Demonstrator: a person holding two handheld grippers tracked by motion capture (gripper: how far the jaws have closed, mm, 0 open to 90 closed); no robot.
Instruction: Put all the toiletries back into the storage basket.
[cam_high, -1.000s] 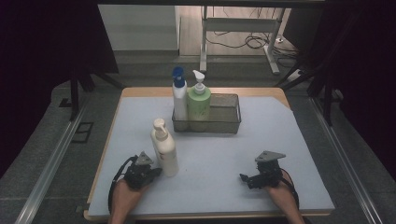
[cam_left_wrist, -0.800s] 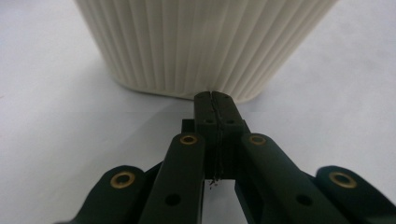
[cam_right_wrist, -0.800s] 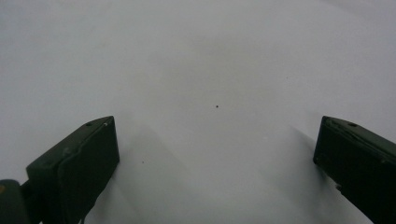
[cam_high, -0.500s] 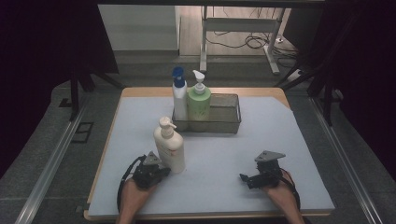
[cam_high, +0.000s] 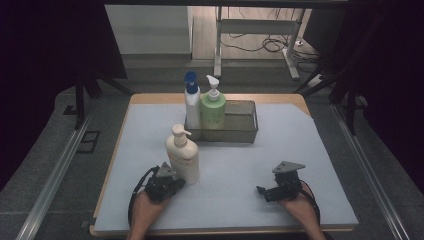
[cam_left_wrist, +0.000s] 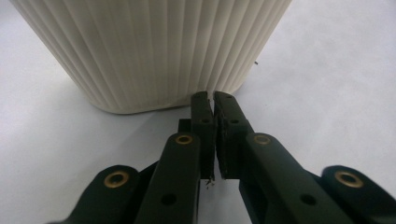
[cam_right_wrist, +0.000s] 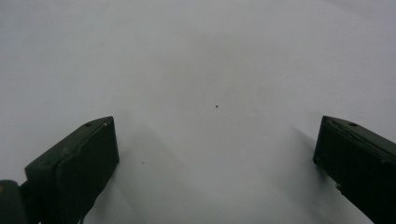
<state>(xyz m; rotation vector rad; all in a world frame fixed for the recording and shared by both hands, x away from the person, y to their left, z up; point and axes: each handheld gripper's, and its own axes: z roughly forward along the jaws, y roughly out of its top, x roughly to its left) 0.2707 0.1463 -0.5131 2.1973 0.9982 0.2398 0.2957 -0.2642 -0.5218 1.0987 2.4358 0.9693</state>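
Cream ribbed plastic pump bottle (cam_high: 183, 158) stands upright on the pale blue-grey mat (cam_high: 320, 150) covering the wooden table (cam_high: 150, 98), well in front of the dark mesh metal basket (cam_high: 240, 125) and a bit to its left. Left gripper (cam_high: 174, 186) sits low on the mat just in front-left of that bottle, tips right at its base. In the left gripper view the ribbed bottle wall (cam_left_wrist: 154, 46) fills the top, and the two black jaws are almost together, a thin slit between them, nothing caught in it; they have just been opening a hair from fully closed. Tips look to be touching or nearly touching the bottle's bottom edge, cannot tell which.

Right gripper (cam_high: 261, 191) rests on the mat well to the right of the bottle, in front of the basket's right end, grey three-cornered plate on top, pointing left. Right gripper view: jaws spread wide apart, bare mat (cam_right_wrist: 210, 70) between them, holding nothing.

Inside the basket, at its left end: white bottle with blue cap (cam_high: 192, 102) at the far left, green pump bottle with white pump head (cam_high: 213, 109) just beside it on the right, both upright. Rest of the basket holds nothing I can make out. Person's forearms enter from the near edge of the table.
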